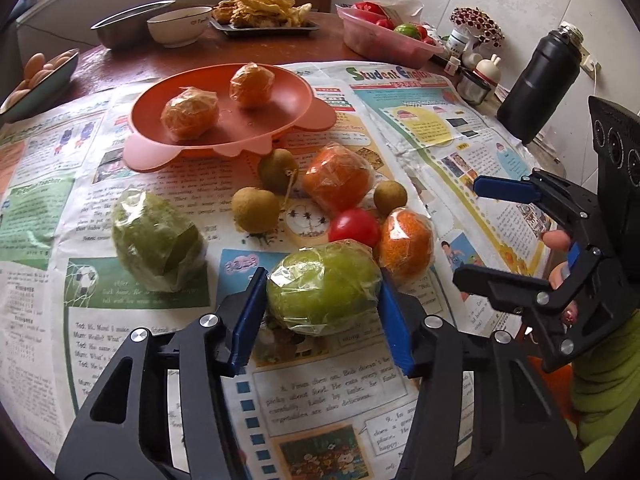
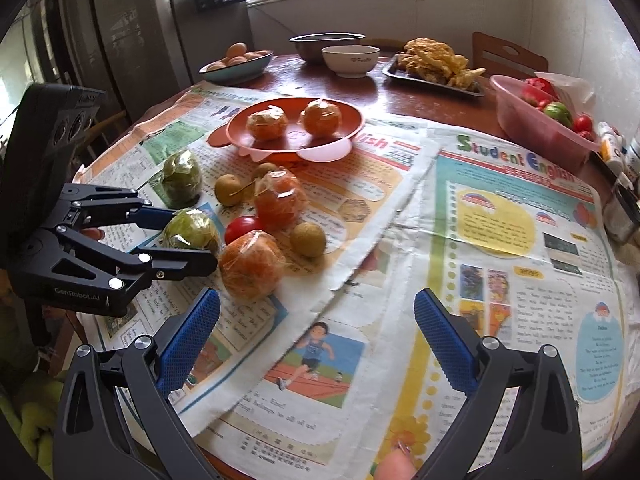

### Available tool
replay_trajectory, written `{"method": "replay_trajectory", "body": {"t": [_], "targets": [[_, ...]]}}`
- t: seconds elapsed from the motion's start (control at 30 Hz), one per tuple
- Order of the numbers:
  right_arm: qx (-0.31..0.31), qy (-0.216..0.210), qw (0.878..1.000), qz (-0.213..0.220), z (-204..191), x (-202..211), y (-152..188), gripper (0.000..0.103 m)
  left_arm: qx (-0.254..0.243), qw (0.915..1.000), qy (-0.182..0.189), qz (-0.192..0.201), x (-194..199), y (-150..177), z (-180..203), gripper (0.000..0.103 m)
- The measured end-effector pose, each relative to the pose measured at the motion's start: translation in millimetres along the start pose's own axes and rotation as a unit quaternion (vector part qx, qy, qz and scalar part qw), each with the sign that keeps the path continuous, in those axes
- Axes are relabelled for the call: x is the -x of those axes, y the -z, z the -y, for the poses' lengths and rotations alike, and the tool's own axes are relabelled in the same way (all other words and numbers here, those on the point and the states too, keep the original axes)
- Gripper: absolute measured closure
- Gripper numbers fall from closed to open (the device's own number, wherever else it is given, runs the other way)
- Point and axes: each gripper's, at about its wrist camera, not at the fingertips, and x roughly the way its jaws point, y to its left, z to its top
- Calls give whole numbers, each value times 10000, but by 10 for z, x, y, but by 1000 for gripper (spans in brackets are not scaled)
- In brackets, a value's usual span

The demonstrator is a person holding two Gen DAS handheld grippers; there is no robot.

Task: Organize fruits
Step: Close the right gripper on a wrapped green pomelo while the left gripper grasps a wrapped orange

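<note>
The left gripper point(image 1: 324, 292) is angled down at the table point(image 1: 120, 68), its fingers pinching a wrapped green fruit point(image 1: 323, 286) well in front of the plate point(image 1: 224, 116); the right gripper point(image 2: 316, 340) is held spread over newspaper point(image 2: 500, 240) headed "Student English". Two wrapped oranges point(image 1: 190, 112) are seen on the plate, two more beside three brown fruits point(image 1: 256, 210), one tomato point(image 1: 354, 226) and a second green fruit.

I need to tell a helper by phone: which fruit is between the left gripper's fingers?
On the newspaper, below the orange plate, lies a fruit cluster. Its nearest piece, the plastic-wrapped green fruit, sits inside the left gripper. The other green fruit lies alone, further left.
</note>
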Motion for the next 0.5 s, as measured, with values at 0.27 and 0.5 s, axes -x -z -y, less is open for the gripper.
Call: {"method": "replay_trajectory", "body": {"t": [0.27, 0.5], "targets": [[253, -257, 9993, -87, -182, -159, -95, 34, 119, 9999, -56, 17, 66, 56, -105, 58], [343, -404, 9985, -109, -276, -251, -170, 55, 175, 9998, -25, 45, 88, 77, -149, 58]]}}
